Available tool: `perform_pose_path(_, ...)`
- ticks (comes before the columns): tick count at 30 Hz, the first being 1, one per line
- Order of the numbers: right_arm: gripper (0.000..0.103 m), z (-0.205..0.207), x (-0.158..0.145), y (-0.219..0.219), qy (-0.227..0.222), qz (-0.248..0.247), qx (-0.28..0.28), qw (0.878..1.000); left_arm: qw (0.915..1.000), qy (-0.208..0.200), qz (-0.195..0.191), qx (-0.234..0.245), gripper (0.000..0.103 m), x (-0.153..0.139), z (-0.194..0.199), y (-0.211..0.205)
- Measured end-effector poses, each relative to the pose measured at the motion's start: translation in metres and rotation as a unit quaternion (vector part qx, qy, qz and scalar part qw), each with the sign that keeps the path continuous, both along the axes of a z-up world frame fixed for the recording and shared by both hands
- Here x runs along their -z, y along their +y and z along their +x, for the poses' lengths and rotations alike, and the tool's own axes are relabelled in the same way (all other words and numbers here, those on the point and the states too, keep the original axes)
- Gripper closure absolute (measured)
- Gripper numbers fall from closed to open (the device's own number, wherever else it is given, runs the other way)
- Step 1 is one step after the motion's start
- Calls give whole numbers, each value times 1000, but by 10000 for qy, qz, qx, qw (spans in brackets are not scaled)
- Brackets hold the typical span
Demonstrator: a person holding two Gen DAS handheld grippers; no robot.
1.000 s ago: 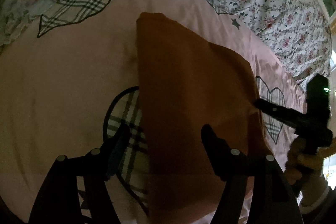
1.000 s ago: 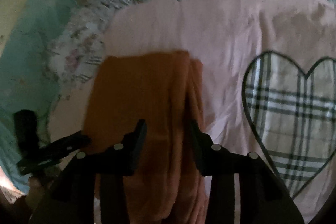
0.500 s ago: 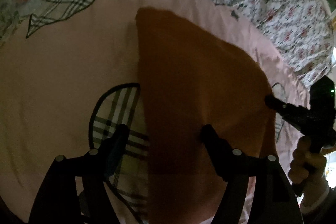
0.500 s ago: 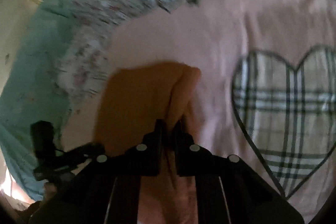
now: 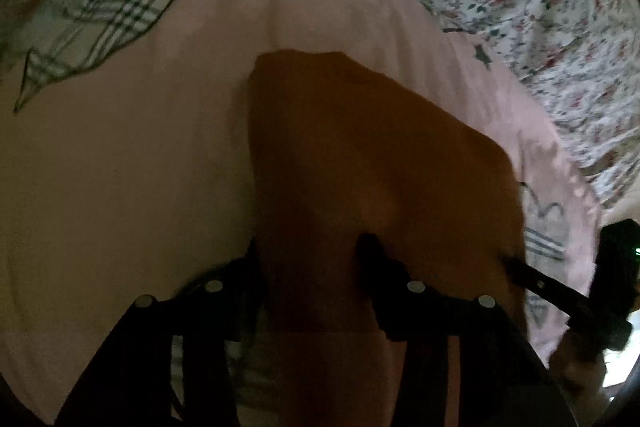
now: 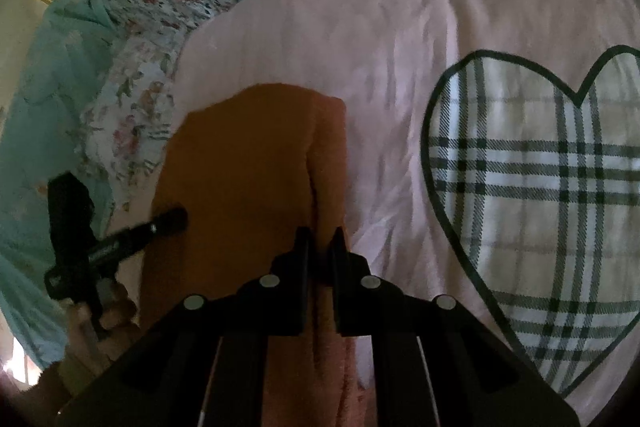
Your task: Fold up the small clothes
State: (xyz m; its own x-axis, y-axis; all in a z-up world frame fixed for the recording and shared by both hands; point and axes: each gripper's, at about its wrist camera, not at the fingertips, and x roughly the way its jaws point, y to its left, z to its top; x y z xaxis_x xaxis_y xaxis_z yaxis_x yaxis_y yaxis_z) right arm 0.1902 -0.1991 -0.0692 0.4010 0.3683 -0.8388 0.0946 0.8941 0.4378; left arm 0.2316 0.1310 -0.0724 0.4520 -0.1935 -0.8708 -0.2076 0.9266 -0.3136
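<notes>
While pinched — orange cloth (image 6: 240,163), bedspread (image 6: 400,27).

Orange cloth (image 6: 240,163) is matt, soft-napped; pink sheet (image 6: 400,47) at 12 o'clock is smooth, creased cotton; grippers' fingers (image 6: 304,267) are matt black plastic.

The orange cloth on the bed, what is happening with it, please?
A person is folding a small orange cloth that lies on a pink bedspread with plaid hearts. The right gripper is shut on the cloth's near right edge. The left gripper has just been closing over the near left edge, which sits between its jaws, but the pads do not press it yet. The cloth has not been lifted or folded over yet.
</notes>
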Motion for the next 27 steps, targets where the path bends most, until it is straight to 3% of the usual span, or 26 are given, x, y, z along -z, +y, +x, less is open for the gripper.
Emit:
perform_pose_path(5,91,3,1,-1,53,-14,77,10000,9995,-160,217,-133,67,-8,19,11)
perform_pose_path(8,77,3,-1,-3,104,-27,147,9998,9993,-148,282,-191,68,-12,24,18)
perform_pose_path(11,76,-6,-14,-11,18,-80,281,9996,9991,-156,326,-239,68,-24,14,18)
perform_pose_path(17,76,-42,-46,-19,-314,-85,314,9990,9994,-242,235,16,68,-42,-49,7)
perform_pose_path(22,76,-66,-55,-12,-389,3,205,9990,9979,-530,-168,327,70,-59,-112,-8)
perform_pose_path(27,76,-78,-54,12,-389,181,-113,9990,9943,-699,-345,730,70,-68,-144,-32)
